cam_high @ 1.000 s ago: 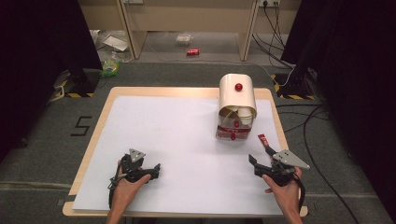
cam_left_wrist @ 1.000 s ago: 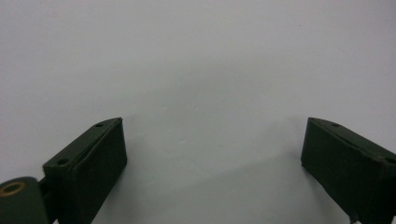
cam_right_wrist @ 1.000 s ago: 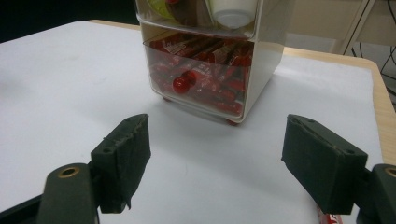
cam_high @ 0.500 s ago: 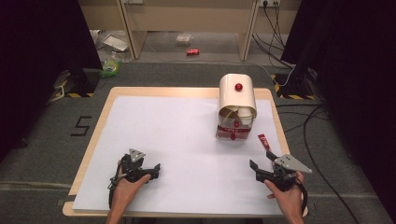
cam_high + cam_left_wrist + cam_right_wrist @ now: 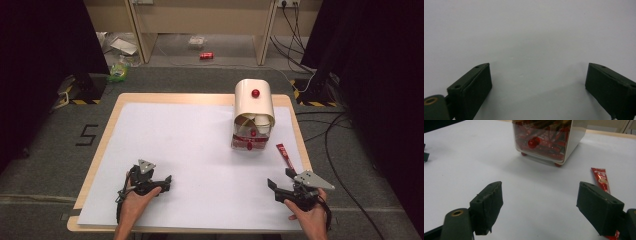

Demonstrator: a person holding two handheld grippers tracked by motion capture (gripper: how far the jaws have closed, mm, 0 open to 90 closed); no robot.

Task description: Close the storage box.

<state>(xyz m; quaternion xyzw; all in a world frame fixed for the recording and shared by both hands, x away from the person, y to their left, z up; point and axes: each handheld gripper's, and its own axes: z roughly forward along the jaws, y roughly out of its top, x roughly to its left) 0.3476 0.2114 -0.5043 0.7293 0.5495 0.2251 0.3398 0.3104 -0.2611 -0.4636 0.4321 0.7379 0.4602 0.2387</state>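
A white container with a rounded lid and a red knob stands right of centre on the white table sheet. Its clear front drawer holds several red sachets and has a red knob too. One red sachet lies loose on the sheet to its right. My right gripper rests near the front right edge, open and empty, facing the container. My left gripper rests at the front left, open, with bare sheet between the jaws.
The wooden table edge frames the sheet. On the floor beyond lie a red can, litter and cables at the right. Dark curtains hang on both sides.
My right gripper has shifted slightly toward the front edge. The left gripper and the container have not moved.
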